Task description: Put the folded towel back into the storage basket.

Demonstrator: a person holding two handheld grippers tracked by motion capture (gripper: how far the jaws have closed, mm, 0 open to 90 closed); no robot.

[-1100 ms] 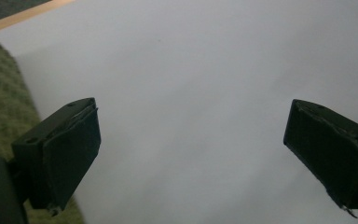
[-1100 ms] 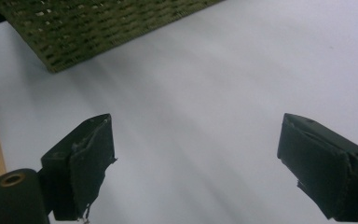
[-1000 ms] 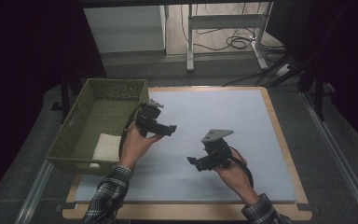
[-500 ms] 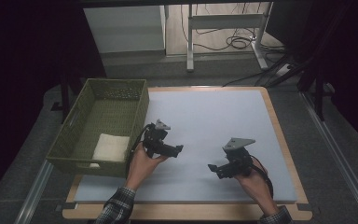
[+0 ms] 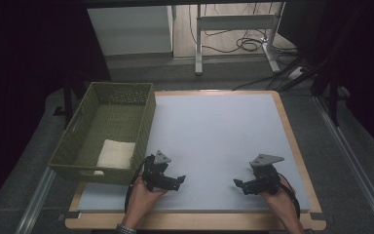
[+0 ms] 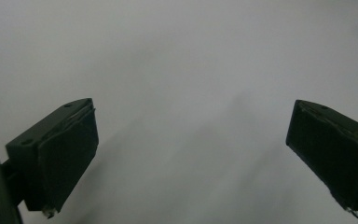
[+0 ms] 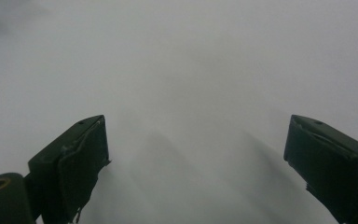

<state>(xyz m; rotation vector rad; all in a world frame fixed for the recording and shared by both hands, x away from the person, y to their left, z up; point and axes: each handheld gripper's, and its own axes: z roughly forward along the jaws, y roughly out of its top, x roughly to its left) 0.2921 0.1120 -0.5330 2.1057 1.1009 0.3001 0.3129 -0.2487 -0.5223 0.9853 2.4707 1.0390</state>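
My left gripper (image 5: 177,181) rests low over the near left part of the pale mat (image 5: 214,131), just right of the basket's front corner and pointing right. Its jaws stand wide apart in the left gripper view, so the left gripper (image 6: 191,154) is open with only bare mat between them. My right gripper (image 5: 238,184) sits near the mat's front right and points left toward the other one. In its own view the right gripper (image 7: 196,163) is also open and holds nothing.
A green woven basket (image 5: 93,109) stands along the mat's left side with a folded white cloth (image 5: 116,153) in its near end. A wooden border (image 5: 292,141) frames the mat. Desk legs and cables (image 5: 243,44) lie beyond the far edge.
Both hands have drawn back toward the near edge of the table. The left gripper has come away from beside the basket, and the right one has shifted right.
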